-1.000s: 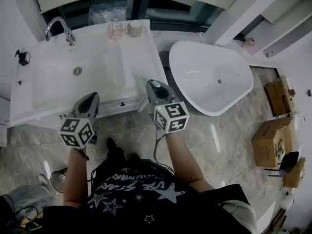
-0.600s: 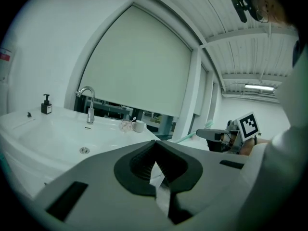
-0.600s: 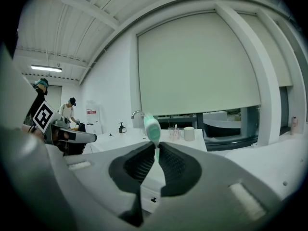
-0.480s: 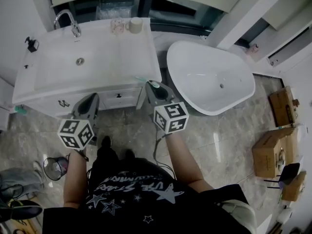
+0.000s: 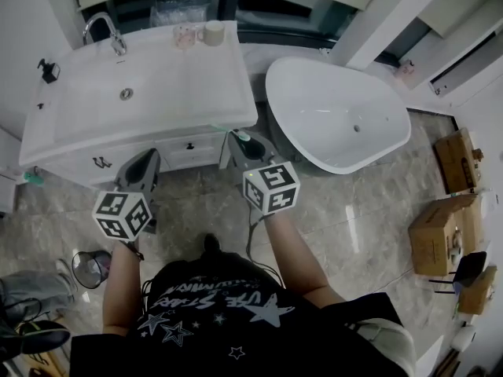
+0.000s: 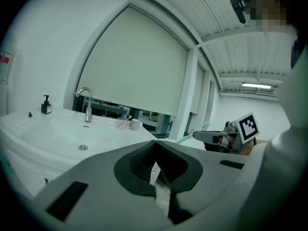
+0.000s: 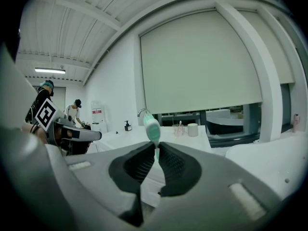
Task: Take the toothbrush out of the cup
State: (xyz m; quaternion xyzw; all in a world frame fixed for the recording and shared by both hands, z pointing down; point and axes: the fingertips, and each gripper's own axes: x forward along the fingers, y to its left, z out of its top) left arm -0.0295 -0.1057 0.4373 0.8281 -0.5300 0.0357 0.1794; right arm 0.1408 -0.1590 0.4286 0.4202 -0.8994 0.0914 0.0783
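Firmly, right hand-held gripper (image 7: 157,148) clamps toothbrush (image 7: 152,127) (left hand-held gripper (image 6: 155,150) closed, empty).

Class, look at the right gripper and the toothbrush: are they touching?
Touching. The right gripper view shows the right gripper with both jaws closed on the handle of the toothbrush, whose green head stands up above them.

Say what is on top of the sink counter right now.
A faucet, a dark pump bottle, a clear cup and a white mug stand along its back. The cups' contents are too small to tell. The toothbrush is held in the right gripper.
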